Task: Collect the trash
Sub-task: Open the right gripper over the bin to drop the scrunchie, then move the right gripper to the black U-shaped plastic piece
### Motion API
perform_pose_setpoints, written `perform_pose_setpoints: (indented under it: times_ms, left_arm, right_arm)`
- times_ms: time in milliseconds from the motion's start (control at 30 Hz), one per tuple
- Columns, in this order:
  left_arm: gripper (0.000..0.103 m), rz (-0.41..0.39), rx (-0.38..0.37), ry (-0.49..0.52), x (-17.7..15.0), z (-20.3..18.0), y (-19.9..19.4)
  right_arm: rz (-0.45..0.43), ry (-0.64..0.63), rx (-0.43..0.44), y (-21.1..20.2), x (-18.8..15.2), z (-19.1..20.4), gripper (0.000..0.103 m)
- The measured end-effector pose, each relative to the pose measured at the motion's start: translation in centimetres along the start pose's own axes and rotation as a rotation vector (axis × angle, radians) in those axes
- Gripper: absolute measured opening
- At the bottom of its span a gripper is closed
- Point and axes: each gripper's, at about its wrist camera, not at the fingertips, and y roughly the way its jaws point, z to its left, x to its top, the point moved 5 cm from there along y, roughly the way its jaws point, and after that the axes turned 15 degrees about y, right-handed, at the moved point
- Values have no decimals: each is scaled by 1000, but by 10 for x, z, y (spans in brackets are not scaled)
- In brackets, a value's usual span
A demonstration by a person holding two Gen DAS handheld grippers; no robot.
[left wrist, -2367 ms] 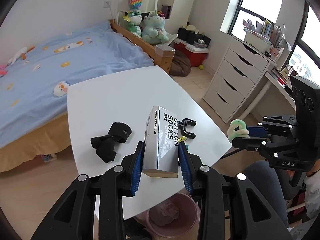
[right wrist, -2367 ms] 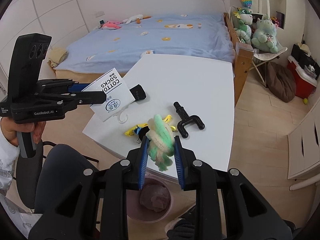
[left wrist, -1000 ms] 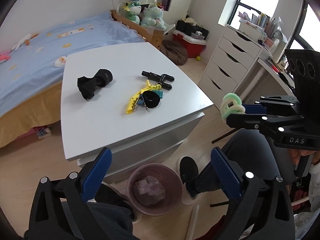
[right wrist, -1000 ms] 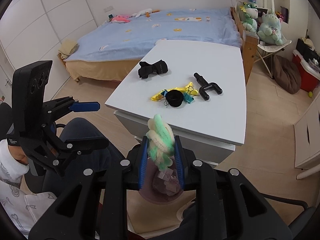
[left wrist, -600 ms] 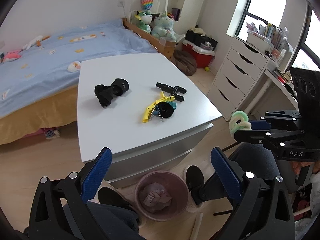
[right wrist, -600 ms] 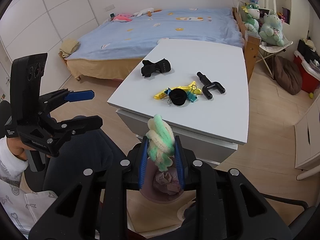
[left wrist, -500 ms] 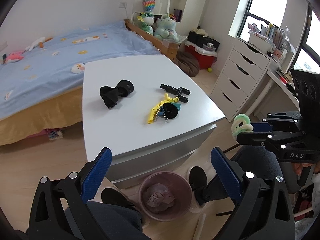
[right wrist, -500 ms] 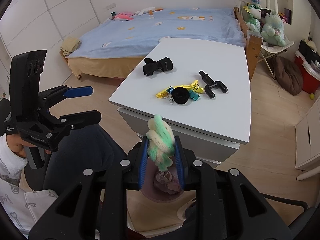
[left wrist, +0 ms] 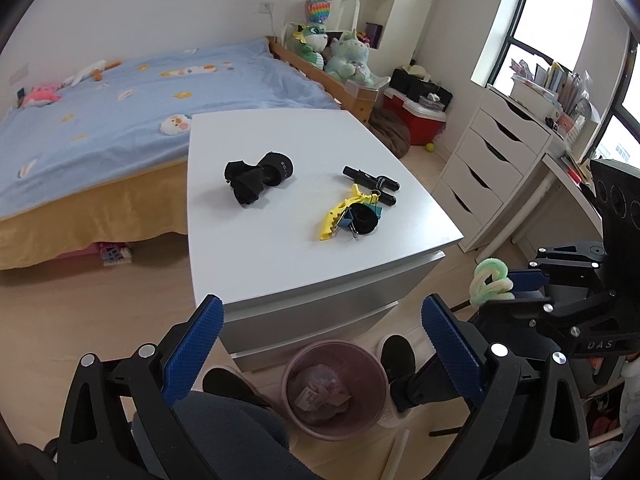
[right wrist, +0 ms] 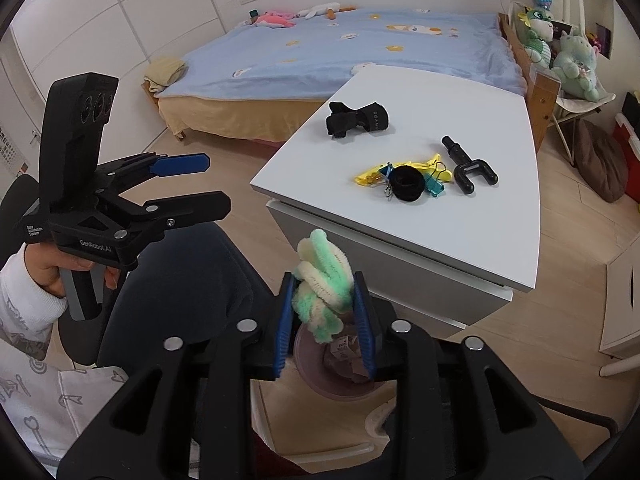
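On the white rectangular table (left wrist: 256, 240), a black rolled sock (left wrist: 256, 176) is found at ten o'clock and a black plastic forked handle (left wrist: 370, 184) at two. A round pink plastic bin (left wrist: 334, 388) is set on the floor before the table, at six o'clock.

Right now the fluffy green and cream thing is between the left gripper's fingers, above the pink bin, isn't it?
Not the left. The fluffy green and cream thing sits between the right gripper fingers, above the pink bin, as the right wrist view shows. Those jaws have just been opening.
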Motion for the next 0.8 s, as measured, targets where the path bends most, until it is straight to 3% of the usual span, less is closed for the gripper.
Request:
perform_pose_setpoints:
  times_ms: [33, 133, 233, 800]
  left_arm:
    - [95, 0, 0, -2, 0, 1, 0]
    - [95, -1, 1, -3, 0, 1, -1]
    - [95, -1, 0, -1, -1, 1, -1]
    - [95, 9, -9, 4, 4, -1, 4]
  right_arm:
    - [1, -2, 12, 0, -1, 2, 59]
    - [-3, -3, 17, 1, -2, 4, 80]
    - [-16, 14, 14, 1, 0, 1, 95]
    - [-65, 86, -52, -3, 11, -27, 99]
